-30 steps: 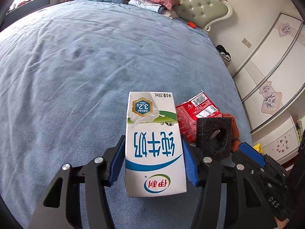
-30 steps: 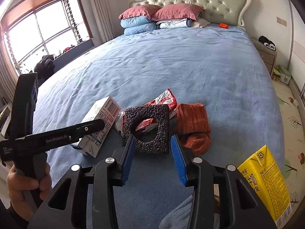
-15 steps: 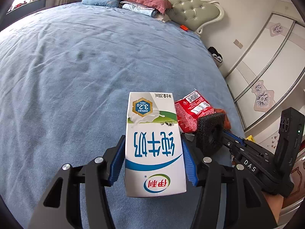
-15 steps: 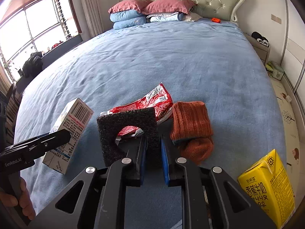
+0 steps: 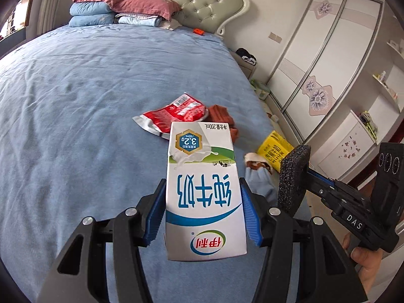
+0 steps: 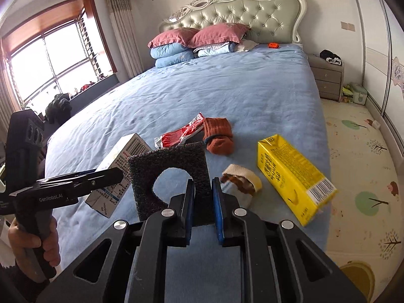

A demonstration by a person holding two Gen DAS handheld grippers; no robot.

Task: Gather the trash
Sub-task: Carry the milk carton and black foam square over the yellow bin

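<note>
The left gripper [image 5: 203, 212] clamps a white milk carton [image 5: 203, 192], held above the blue bed [image 5: 75, 126]. The right gripper [image 6: 203, 189] pinches a black foam square [image 6: 171, 176], with a red wrapper [image 6: 184, 132] and yellow juice box [image 6: 290, 174] lying beyond.

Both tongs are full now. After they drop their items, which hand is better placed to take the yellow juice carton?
Probably right: the yellow carton lies just right of the right tongs, while the left tongs sit farther over.

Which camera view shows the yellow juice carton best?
The right wrist view: the yellow juice carton lies whole and unobstructed on the blue bed. In the left wrist view only part of it shows, small, behind the black foam piece.
</note>
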